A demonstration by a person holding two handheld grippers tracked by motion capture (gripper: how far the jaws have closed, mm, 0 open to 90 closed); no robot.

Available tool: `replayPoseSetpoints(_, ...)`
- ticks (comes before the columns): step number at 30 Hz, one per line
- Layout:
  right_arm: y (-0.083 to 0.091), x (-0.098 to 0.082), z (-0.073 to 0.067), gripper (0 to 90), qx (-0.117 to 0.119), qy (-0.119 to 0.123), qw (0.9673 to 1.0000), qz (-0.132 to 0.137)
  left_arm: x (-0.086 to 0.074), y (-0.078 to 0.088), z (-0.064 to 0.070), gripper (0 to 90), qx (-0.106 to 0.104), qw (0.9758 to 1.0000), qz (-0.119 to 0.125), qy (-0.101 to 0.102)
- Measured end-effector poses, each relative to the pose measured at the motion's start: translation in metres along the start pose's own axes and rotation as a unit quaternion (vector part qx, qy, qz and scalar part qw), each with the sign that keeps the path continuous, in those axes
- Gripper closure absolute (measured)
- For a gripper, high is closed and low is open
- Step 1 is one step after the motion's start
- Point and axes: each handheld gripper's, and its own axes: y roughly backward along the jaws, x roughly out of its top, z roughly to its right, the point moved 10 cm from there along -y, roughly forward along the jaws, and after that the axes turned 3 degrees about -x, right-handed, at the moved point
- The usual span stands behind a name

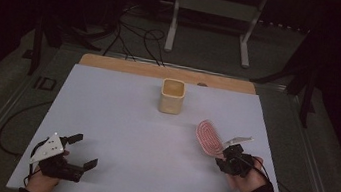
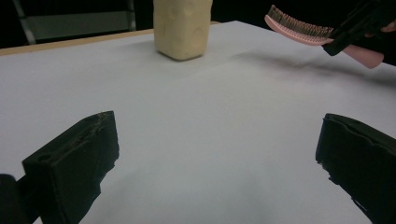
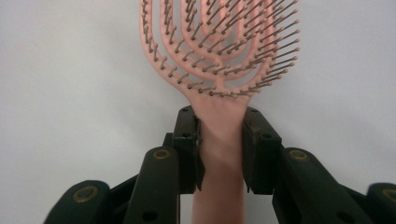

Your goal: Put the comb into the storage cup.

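One pink hairbrush (image 1: pixel 209 137) sits clamped in the right hand-held gripper (image 1: pixel 229 157), one cream cup (image 1: pixel 172 96) stands on the bench (image 1: pixel 117 134), and the left hand-held gripper (image 1: pixel 81 150) gapes empty.

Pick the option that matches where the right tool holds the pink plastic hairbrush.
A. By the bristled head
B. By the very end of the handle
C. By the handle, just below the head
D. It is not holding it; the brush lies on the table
C: in the right gripper view the right tool has its jaws pressed on either side of the pink plastic hairbrush at the neck of the handle, just under the bristled head.
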Motion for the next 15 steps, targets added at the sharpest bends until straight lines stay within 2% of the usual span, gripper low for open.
replayPoseSetpoints(1,0.0,0.0,0.0,70.2,0.0,0.0,1.0,0.0,0.0,0.0,0.0,0.1,0.0,1.0,0.0,0.0)
replayPoseSetpoints(7,0.001,0.015,-0.009,70.3,0.02,-0.004,0.9988,0.044,0.0,0.0,0.0,0.1,0.0,1.0,-0.001,-0.001)
replayPoseSetpoints(9,0.0,0.02,-0.013,70.3,0.034,-0.014,0.9976,0.059,0.0,0.0,0.0,0.1,0.0,1.0,-0.001,-0.001)
replayPoseSetpoints(15,0.0,0.034,-0.026,70.4,0.061,-0.018,0.9934,0.096,0.0,0.0,0.0,0.1,0.0,1.0,0.0,0.0)
